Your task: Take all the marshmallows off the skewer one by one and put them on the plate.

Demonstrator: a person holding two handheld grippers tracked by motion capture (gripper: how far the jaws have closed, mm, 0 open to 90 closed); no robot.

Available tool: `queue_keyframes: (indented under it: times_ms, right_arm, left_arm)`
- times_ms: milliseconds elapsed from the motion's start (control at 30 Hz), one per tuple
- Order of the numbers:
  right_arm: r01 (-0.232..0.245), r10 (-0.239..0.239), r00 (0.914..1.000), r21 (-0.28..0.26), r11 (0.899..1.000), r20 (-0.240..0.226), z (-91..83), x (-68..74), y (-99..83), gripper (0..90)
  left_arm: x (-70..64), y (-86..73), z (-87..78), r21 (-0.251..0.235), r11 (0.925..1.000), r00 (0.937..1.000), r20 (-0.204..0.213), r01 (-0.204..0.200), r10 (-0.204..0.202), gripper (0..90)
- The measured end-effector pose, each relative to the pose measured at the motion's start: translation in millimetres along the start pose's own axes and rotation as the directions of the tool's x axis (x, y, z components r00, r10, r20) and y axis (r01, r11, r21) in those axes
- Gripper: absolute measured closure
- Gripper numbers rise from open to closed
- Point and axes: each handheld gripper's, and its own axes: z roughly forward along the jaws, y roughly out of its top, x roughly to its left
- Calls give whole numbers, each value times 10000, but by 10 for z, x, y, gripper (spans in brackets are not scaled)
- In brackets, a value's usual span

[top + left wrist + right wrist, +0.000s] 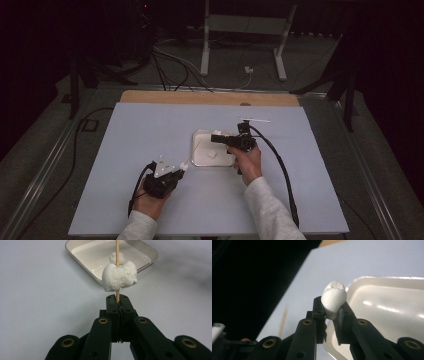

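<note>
Left gripper view: left hand-held gripper [117,303] clamps skewer [117,255] through squashy marshmallow [120,276]; right hand-held gripper [331,311] pinches another marshmallow [333,301], judged light, best held gently at its sides.

Bench [150,150] has a pale blue-grey top, with a strip of bare wood along the far edge. A white tray [200,136] sits about mid-bench, slightly right, and a thin stick [255,120] lies just beyond it toward the far edge.

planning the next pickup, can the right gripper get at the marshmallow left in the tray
Probably not yet: the right gripper is already shut on a marshmallow. The path to the loose marshmallow in the tray looks clear.
</note>
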Motion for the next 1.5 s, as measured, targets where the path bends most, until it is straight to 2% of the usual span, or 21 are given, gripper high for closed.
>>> queue_keyframes:
  times_ms: [300,400,600,800,933,1233,1500]
  right_arm:
    - [-226,202,9986,501,9985,494,45,-66,-45,782]
    - [-235,197,9980,614,9978,604,46,-83,-56,755]
    - [-230,181,9976,718,9972,671,45,-108,-66,644]
    - [-233,176,9981,945,9953,598,55,-105,-78,530]
    - [-395,342,9978,951,9947,568,50,-105,-74,452]
    - [-230,181,9981,826,9963,590,7,-77,-61,358]
    - [33,-42,9999,886,9961,103,-19,37,-87,324]
  left_arm:
    - [30,19,28,-37,9999,9999,-47,103,-103,900]
    - [32,24,39,-48,9999,9999,-18,146,-146,900]
    - [22,31,69,-33,9999,9999,21,153,-153,900]
    - [20,41,84,-42,9998,9998,60,191,-191,900]
    - [8,44,106,21,9999,9998,91,169,-169,900]
    - [7,71,163,43,9996,9995,155,286,-287,900]
    - [12,151,227,-102,9988,9986,249,475,-473,900]
